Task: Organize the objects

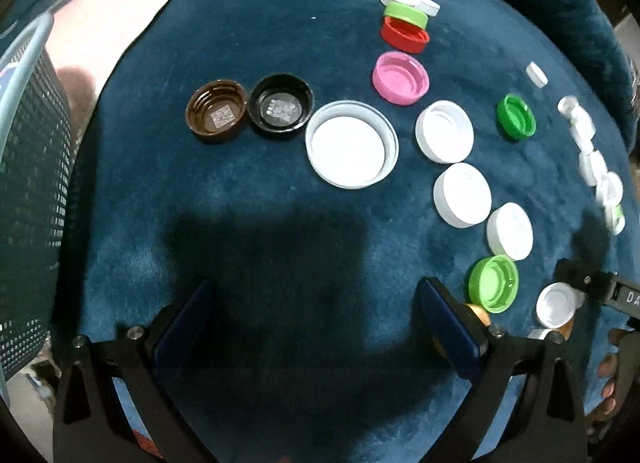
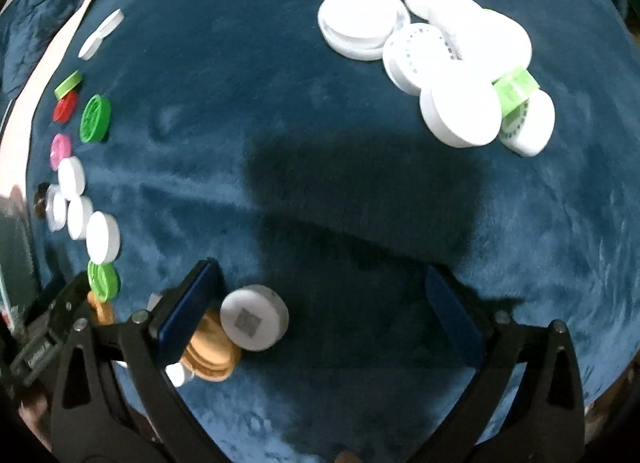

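Blue plush blanket (image 1: 248,223) carries everything. Mesh basket (image 1: 28,183) at its left edge. Left gripper (image 1: 316,323) fingers wide apart, empty, over bare blanket. Right gripper (image 2: 320,311) also spread, nothing clamped. Pile of white caps (image 2: 436,47) far right, green cap (image 2: 516,91) wedged in it. Large white lid (image 1: 352,145) centre, beside black cap (image 1: 281,106) and brown cap (image 1: 216,111). White coded cap (image 2: 254,317) just beside right gripper's left finger, overlapping an orange cap (image 2: 210,357).
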`<state>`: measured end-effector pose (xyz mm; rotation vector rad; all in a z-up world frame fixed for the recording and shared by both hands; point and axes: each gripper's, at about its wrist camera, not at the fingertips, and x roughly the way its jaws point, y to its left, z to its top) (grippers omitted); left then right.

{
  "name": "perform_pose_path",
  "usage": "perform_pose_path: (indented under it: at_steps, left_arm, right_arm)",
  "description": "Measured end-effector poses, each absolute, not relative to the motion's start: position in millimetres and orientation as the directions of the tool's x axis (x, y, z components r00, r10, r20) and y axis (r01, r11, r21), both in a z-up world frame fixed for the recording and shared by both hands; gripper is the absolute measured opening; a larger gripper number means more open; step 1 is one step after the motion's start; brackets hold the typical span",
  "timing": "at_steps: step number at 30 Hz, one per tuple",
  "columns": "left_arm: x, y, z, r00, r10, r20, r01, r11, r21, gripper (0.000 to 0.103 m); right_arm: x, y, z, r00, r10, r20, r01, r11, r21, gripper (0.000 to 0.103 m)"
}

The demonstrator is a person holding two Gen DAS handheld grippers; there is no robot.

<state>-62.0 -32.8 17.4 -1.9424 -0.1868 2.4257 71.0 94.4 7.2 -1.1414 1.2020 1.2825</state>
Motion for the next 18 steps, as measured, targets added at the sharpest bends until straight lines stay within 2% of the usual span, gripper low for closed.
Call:
perform_pose_path:
  at_steps: [6, 18]
  left_arm:
    - [-59, -27, 18, -0.224, 0.082, -0.971, 0.043, -0.995, -0.094, 0.103]
    - [-49, -18, 22, -0.259, 0.061, -0.964, 0.033, -0.997, -0.072, 0.103]
  right_arm:
    - [63, 93, 4, 0.032, 0.085, -0.996, -0.999, -0.008, -0.033, 0.103]
    - [72, 90, 6, 0.036, 0.136, -0.99, -0.999, -0.014, -0.038, 0.103]
